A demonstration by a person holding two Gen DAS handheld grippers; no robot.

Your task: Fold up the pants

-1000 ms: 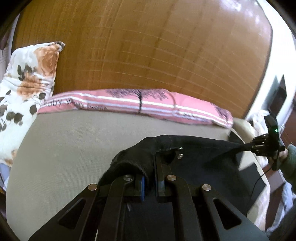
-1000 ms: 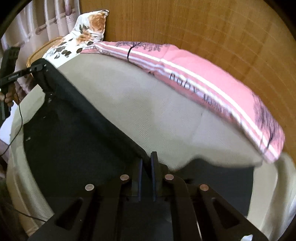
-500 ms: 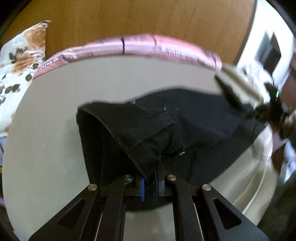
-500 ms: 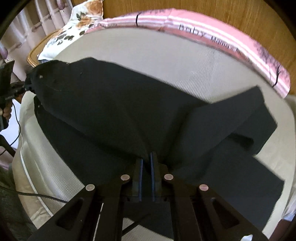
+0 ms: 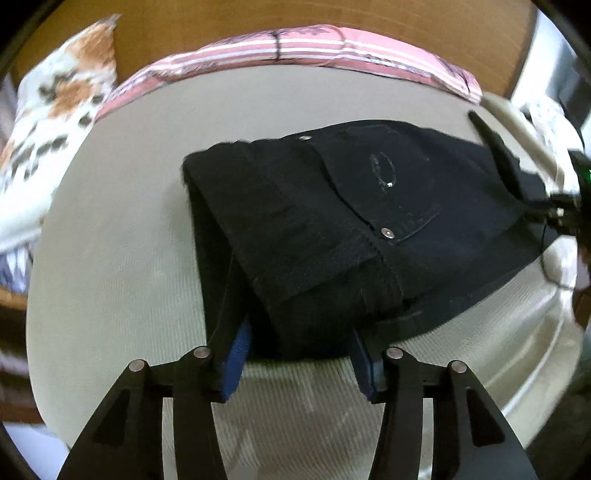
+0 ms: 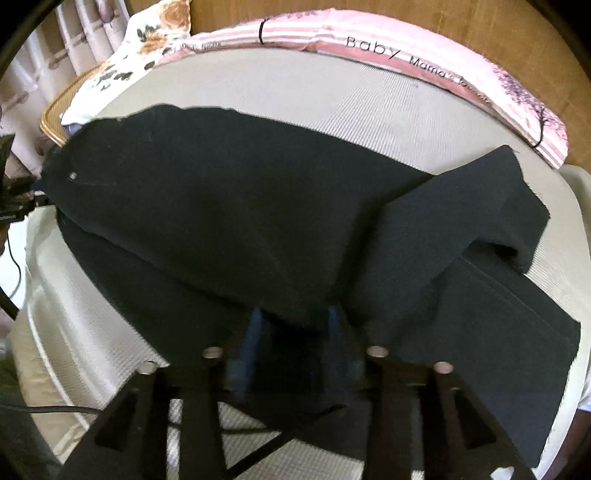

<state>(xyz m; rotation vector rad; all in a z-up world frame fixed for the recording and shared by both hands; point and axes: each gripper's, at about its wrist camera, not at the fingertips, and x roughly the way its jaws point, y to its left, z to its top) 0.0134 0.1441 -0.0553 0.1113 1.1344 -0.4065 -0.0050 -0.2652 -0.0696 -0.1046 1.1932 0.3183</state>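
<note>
Black pants (image 5: 332, 221) lie folded lengthwise on a beige mattress (image 5: 110, 277), waistband end with rivets and a back pocket toward my left gripper (image 5: 299, 354). Its jaws stand open, the blue pads on either side of the waistband corner. In the right wrist view the pants (image 6: 221, 206) stretch across the bed, one leg end (image 6: 491, 199) flopped over at the right. My right gripper (image 6: 295, 332) is open around the pants' near edge. The other gripper shows small at the far edge of each view.
A pink striped pillow (image 5: 314, 48) and a floral pillow (image 5: 55, 110) lie along the wooden headboard (image 5: 258, 14). A wicker basket (image 6: 62, 110) and curtains are at the left of the right wrist view. The mattress edge drops off near both grippers.
Both grippers carried the pants over and laid them down on the mattress, then opened. Both jaws were shut on the fabric before and are now spread.
</note>
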